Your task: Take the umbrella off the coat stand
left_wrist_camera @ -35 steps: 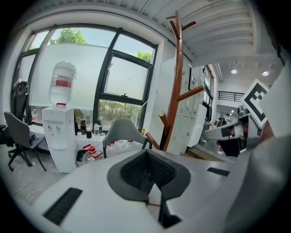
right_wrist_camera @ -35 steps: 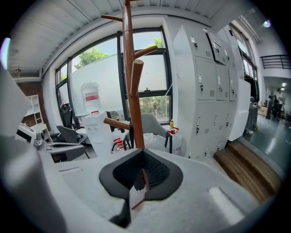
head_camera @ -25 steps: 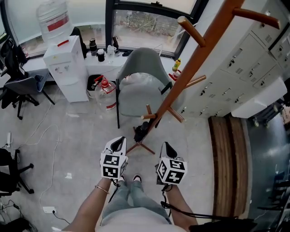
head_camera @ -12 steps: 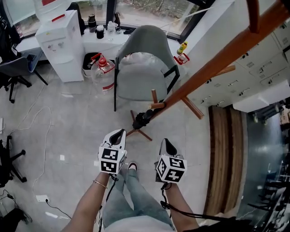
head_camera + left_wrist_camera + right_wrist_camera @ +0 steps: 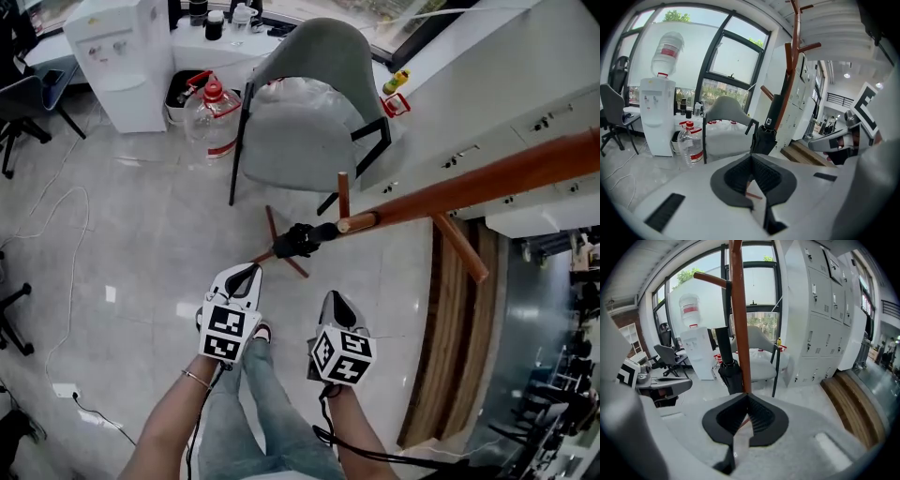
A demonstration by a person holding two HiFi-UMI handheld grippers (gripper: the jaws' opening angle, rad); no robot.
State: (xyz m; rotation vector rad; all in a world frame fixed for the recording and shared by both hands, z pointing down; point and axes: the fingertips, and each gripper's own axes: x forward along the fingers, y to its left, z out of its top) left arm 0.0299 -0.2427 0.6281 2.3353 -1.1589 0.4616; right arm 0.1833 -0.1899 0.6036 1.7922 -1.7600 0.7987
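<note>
right gripper [image 5: 746, 395]: jaws together (empty) | umbrella [image 5: 731, 375] beside coat stand [image 5: 739, 324]

Umbrella [image 5: 298, 240] is hanging against the coat stand [image 5: 487, 181] pole, with the chair [image 5: 305, 112] standing just behind. Water jug [image 5: 213, 117] is sitting on the floor [image 5: 141, 244] between chair and dispenser [image 5: 117, 56] (dispenser farthest left). Lockers [image 5: 825, 324] are running along the right. Left tongs [image 5: 247, 274] and right tongs [image 5: 334, 300] are hovering side by side before the umbrella, apart from it.

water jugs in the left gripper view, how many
2: one jug inverted on the water dispenser, one jug on the floor beside the grey chair; others may hide behind it.
</note>
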